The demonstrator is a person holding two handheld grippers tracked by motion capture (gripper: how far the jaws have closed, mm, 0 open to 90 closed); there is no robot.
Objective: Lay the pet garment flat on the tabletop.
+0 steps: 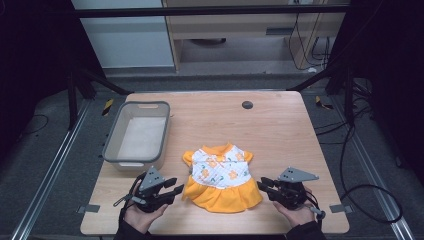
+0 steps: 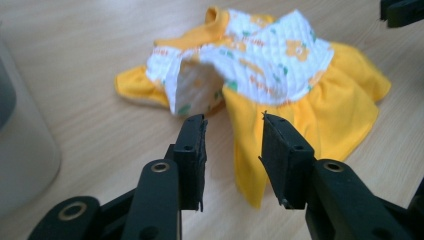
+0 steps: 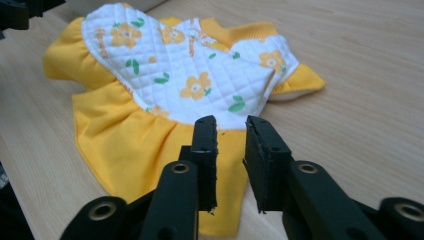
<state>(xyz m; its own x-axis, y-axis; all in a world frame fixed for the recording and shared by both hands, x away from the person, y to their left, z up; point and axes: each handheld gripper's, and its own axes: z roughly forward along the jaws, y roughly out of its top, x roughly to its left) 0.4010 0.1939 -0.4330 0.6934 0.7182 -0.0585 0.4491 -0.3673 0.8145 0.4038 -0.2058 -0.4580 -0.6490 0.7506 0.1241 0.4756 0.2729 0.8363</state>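
- Broadly, the wooden table [image 1: 280, 130] carries a grey tub [image 1: 136, 134] at its left side, which looks bare inside and sits well apart from the work.
- Next, a small yellow dress [image 1: 222, 177] with a white quilted flowered bodice lies flat near the table's front edge, between both grippers.
- It looks light, limp and unbreakable; I'd judge the skirt's side hems or the sleeves the easiest places to pinch.
- The left gripper [image 2: 232, 145] hovers just beside the skirt's edge, jaws apart with nothing between them.
- The right gripper [image 3: 231, 145] does likewise, jaws narrowly parted and empty.
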